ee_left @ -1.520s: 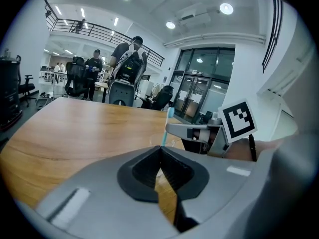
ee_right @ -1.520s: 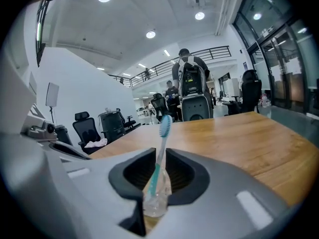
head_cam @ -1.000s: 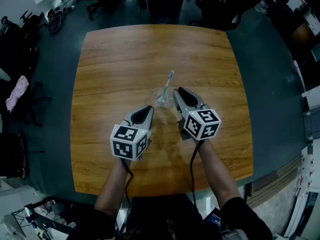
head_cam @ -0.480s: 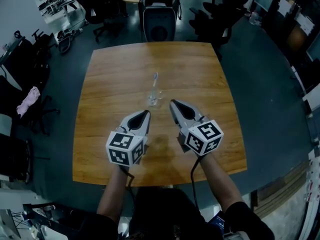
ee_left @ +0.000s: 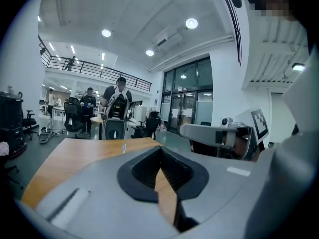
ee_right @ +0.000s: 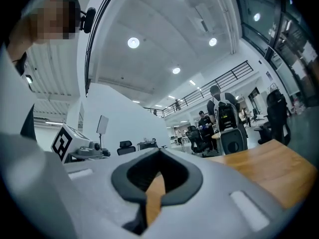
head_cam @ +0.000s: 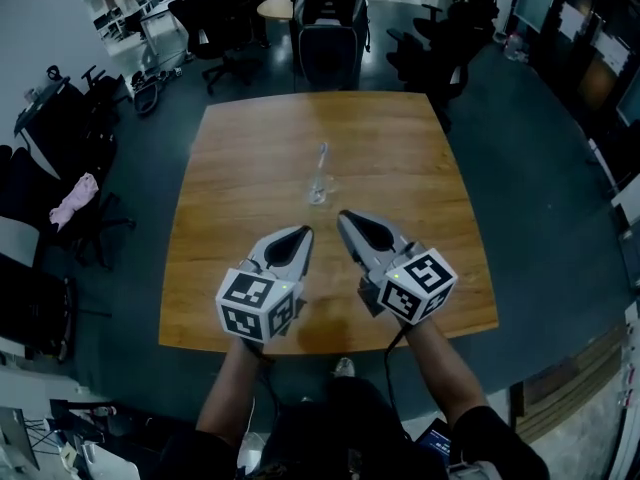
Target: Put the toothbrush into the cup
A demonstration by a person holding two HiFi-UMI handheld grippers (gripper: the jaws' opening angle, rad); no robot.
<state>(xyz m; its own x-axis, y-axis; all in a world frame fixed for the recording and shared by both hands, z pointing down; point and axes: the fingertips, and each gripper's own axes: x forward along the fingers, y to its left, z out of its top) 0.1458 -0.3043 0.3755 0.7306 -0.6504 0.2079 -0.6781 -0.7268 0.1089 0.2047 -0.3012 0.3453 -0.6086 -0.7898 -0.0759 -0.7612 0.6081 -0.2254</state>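
Note:
A clear cup point(head_cam: 318, 194) stands upright near the middle of the wooden table point(head_cam: 240, 168), and a pale toothbrush point(head_cam: 322, 158) rests in it with its head up. Both grippers hover nearer the person than the cup, tips pointing toward it and apart from it. My left gripper point(head_cam: 303, 231) is shut with nothing in it. My right gripper point(head_cam: 343, 215) is also shut and empty, a short way below and right of the cup. In the left gripper view the toothbrush point(ee_left: 124, 147) shows small beyond the closed jaws, and the right gripper point(ee_left: 214, 133) lies off to the side.
Black office chairs point(head_cam: 330, 28) stand beyond the table's far edge. A pink cloth point(head_cam: 75, 196) lies on a chair at the left. People point(ee_left: 118, 103) stand in the background of the office. The table's near edge point(head_cam: 330, 340) runs just under the grippers' marker cubes.
Both grippers have drawn back from the cup toward the table's near edge, and the view has pulled away with them. The toothbrush stays in the cup.

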